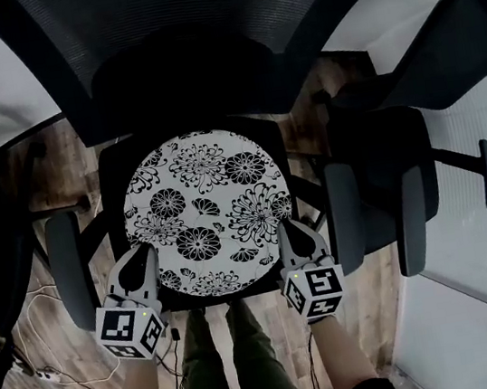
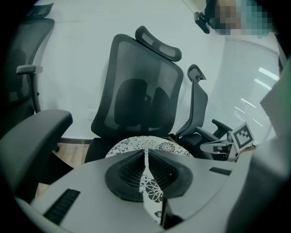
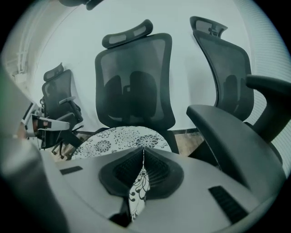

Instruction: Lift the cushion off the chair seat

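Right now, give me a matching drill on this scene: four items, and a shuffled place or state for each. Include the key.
Items
1. cushion
2. left hand-held gripper
3. right hand-held gripper
4. chair backrest

Place or state
A. black mesh, at the top of the head view
B. shut on the cushion's near right edge
C. round, with a black-and-white floral print
D. shut on the cushion's near left edge

Pairs: 1-C, 2-D, 3-B, 4-A
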`<state>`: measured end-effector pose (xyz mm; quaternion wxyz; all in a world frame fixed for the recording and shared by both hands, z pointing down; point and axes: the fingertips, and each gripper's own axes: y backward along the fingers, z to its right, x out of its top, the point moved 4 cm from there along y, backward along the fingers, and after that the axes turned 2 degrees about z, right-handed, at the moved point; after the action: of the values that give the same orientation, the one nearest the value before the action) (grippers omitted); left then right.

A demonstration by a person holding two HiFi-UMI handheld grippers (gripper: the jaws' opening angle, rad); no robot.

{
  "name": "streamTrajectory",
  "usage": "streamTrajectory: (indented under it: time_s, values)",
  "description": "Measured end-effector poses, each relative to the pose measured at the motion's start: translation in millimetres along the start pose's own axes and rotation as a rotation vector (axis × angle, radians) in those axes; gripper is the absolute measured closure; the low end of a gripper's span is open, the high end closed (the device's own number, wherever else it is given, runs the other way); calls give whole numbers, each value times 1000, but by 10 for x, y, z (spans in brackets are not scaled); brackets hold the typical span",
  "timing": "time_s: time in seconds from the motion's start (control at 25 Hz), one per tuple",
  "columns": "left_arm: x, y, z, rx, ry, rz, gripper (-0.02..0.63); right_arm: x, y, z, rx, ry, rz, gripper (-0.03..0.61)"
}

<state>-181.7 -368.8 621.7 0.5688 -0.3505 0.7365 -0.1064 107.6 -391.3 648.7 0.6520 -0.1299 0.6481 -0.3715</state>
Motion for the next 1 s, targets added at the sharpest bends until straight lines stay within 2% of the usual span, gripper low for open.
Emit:
streamTrajectory:
  time_s: [0.24, 0.32, 0.48, 0.56, 0.68, 0.76, 1.0]
  values:
    - [-177, -113, -163, 29, 40, -38, 589, -230, -147, 96, -24, -30, -60, 555]
    - [-253, -143, -217, 43, 58, -60, 522, -285, -180, 112, -31, -37, -69, 446]
    - [-353, -163, -319, 85, 80, -73, 441, -364, -234, 153, -42, -37, -88, 394]
    - [-395, -181, -364, 103, 80, -74, 384, -384, -253, 182, -53, -37, -89, 335]
    - [-480, -227, -428, 121, 77, -103, 297, -414, -289, 210, -57, -43, -88, 297]
    - [-537, -257, -470, 129, 94, -124, 265, -444, -315, 226, -51, -51, -96, 282]
    - [-671, -331, -572, 151, 132, -145, 241, -597, -384, 331, -66, -65, -135, 270]
